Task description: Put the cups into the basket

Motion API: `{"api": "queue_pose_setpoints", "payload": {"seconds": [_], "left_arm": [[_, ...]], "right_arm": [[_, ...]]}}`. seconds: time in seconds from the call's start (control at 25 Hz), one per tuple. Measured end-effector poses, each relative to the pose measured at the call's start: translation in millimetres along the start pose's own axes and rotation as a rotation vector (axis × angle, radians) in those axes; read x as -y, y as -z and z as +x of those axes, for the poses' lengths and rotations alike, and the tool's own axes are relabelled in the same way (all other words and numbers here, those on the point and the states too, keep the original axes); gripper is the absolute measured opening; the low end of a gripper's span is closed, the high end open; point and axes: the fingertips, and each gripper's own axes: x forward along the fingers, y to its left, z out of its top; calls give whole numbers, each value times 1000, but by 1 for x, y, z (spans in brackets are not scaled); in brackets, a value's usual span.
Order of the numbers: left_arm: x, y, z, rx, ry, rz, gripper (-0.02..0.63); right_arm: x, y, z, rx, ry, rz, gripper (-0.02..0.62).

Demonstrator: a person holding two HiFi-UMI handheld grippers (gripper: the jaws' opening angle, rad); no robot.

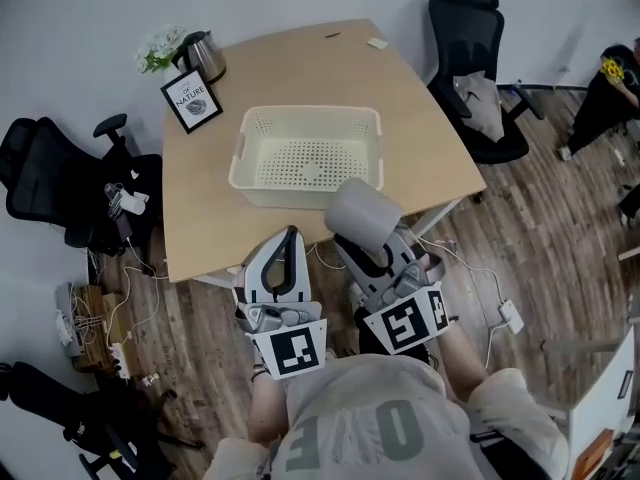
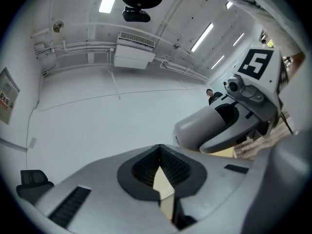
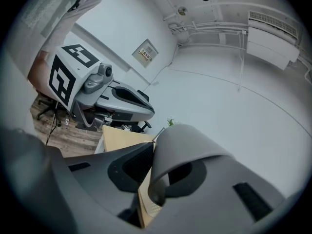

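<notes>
Office-type room, wood-plank floor (image 1: 545,218), white walls, and a light wooden tabletop (image 1: 300,68) in the middle of the head view.

Closest in is the person's grey shirt (image 1: 380,418) at the bottom edge, with both grippers held out in front, marker cubes facing the camera. The left gripper (image 1: 288,233) has its fingers pressed together at the tips with nothing between them. Its own view shows them meeting in a point, with just a sliver of the pale basket visible through the gap lower down. It sits over the near edge of the tabletop, just short of the basket.

The right gripper (image 1: 375,258) has its fingers clamped on a grey cup (image 1: 365,213), tipped so the open mouth faces back toward the gripper camera. From the head view the cup overlaps the near right corner of the basket (image 1: 255,183). Can't tell how high above it.

The basket itself is a cream perforated tub, empty, roughly centre of the tabletop. Past it on the far left corner there's a framed picture (image 1: 191,100), a metal kettle (image 1: 205,56) and a little plant (image 1: 158,48). A small yellow note (image 1: 377,43) lies near the far edge.

Black office chairs on both sides, one (image 1: 475,68) far right and one (image 1: 45,183) on the left, plus cables on the floor.
</notes>
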Motion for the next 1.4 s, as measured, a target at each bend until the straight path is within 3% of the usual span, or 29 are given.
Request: {"api": "queue_pose_setpoints", "payload": {"seconds": [0.24, 0.44, 0.76, 1.08, 1.24, 1.4], "left_arm": [[-8, 14, 74, -38, -40, 36, 8], [-16, 22, 134, -123, -65, 71, 8], [-41, 32, 174, -195, -139, 75, 8], [-73, 55, 195, -216, -174, 69, 8], [-83, 56, 208, -133, -168, 82, 8], [-86, 70, 217, -127, -146, 46, 8]], "right_arm": [[52, 29, 39, 59, -44, 19, 60], [100, 46, 73, 117, -104, 34, 60], [145, 64, 115, 131, -176, 60, 60], [152, 76, 154, 71, -204, 10, 60], [150, 77, 172, 38, -221, -29, 60], [138, 86, 191, -10, -324, -34, 60]]}}
